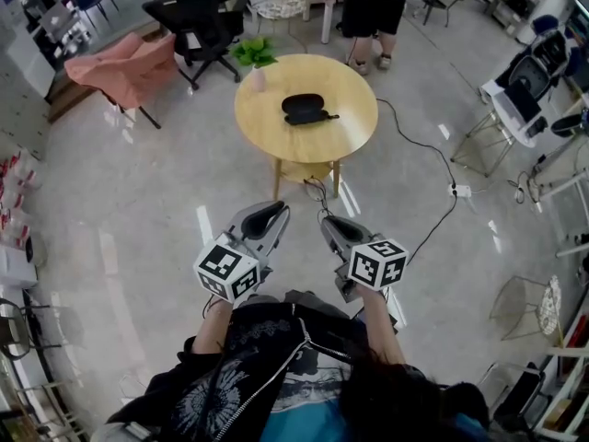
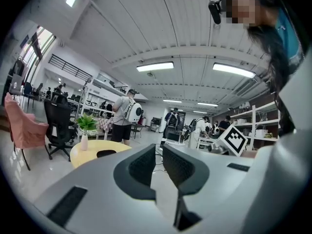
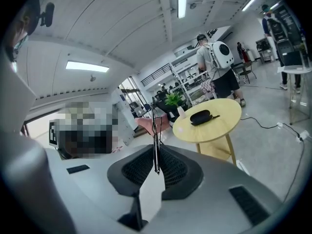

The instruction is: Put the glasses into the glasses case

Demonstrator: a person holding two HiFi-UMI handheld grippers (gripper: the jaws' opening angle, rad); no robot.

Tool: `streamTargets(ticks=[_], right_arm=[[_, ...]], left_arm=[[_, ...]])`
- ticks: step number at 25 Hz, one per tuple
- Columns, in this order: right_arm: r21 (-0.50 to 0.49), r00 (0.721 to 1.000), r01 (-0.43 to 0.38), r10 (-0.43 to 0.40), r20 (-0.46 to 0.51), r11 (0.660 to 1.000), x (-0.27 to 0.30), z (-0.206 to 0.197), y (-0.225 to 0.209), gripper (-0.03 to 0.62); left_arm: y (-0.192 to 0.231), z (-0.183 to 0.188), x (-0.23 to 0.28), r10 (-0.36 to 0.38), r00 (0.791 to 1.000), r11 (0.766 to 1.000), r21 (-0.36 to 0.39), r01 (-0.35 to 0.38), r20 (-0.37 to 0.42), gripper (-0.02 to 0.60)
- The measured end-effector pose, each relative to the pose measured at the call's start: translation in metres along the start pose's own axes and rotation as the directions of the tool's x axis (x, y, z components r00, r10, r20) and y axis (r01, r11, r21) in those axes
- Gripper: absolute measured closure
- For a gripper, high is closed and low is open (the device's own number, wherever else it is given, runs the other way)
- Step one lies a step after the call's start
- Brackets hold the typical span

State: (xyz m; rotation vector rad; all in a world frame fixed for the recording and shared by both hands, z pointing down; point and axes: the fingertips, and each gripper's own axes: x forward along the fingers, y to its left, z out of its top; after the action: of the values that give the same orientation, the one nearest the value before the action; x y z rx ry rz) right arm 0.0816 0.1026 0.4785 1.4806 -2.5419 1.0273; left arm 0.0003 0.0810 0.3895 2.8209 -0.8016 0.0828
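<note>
While the person is standing back from the round yellow table [image 1: 345,132] in the head view, the one glasses case [image 1: 303,109], black and shut, is lying near the tabletop's middle, at upper centre of the frame. One potted plant [image 1: 253,55] is standing at the table's upper left edge. Two chairs are sitting at upper left, a pink chair [image 1: 124,67] and a black office chair [image 1: 198,21], and a bystander [image 1: 373,12] is standing just past the table at the top. A cable [image 1: 433,159] is trailing over the floor at right. The left gripper [image 1: 269,212] and right gripper [image 1: 329,224] are pointing at the table from lower centre, nothing but bare floor lying between; the only print showing is the black-and-white squares on the two marker cubes [image 1: 227,273].

Seen from the left gripper view, the left gripper's [image 2: 159,150] jaws are standing slightly apart and gripping nothing. Table, case [image 2: 106,153] and plant are showing at lower left.

Over in the right gripper view, the right gripper [image 3: 157,152] is clenching one pair of glasses [image 3: 155,126], a thin dark frame rising edge-on from the pads. The case [image 3: 200,116] is lying on the table at right of centre, well apart from the glasses.
</note>
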Motion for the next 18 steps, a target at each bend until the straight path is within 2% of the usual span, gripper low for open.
streamTargets(ticks=[10, 18], right_arm=[[0.059, 1.000, -0.023, 0.024, -0.015, 0.998, -0.012, -0.015, -0.021, 0.536], [0.085, 0.999, -0.022, 0.025, -0.038, 0.996, 0.008, -0.014, -0.035, 0.536]], left_arm=[[-0.021, -0.016, 0.009, 0.024, 0.998, 1.000, 0.002, -0.024, -0.050, 0.535], [0.000, -0.021, 0.016, 0.043, 0.997, 0.999, -0.027, -0.044, -0.061, 0.535]])
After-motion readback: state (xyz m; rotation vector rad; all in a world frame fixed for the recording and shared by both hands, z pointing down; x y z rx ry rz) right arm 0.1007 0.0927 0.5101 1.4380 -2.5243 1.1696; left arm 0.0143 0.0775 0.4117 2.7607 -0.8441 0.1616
